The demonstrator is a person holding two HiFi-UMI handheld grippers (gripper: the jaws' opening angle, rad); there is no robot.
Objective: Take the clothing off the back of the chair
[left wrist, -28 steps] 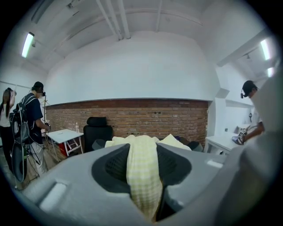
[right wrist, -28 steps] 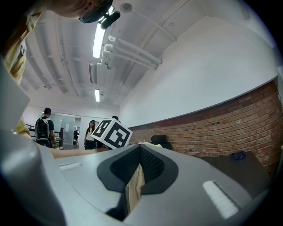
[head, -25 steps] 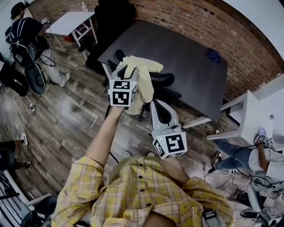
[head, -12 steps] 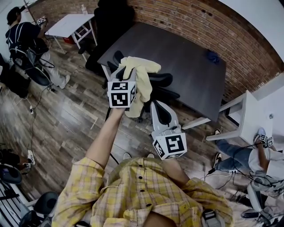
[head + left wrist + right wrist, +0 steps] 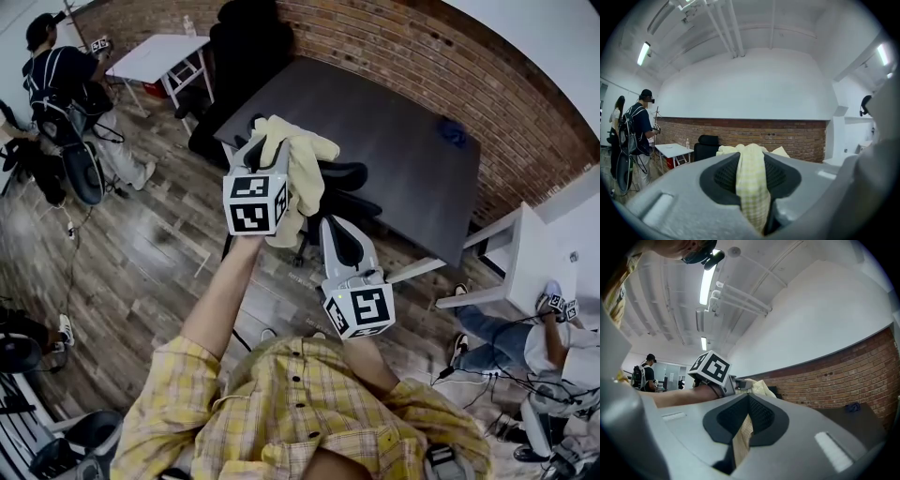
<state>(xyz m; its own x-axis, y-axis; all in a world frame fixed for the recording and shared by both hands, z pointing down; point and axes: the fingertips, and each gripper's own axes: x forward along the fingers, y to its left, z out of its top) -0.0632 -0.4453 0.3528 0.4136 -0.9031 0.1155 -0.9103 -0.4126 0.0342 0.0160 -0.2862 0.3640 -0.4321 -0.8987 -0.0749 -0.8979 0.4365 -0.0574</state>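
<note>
Head view, centre: left gripper (image 5: 260, 145) and right gripper (image 5: 330, 230), jaws clamped on garment (image 5: 302, 164); trailing hem may snag chair (image 5: 354, 174).

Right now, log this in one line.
left gripper: jaws just tightened, shut on yellow garment | right gripper: shut on garment | garment: above chair
</note>
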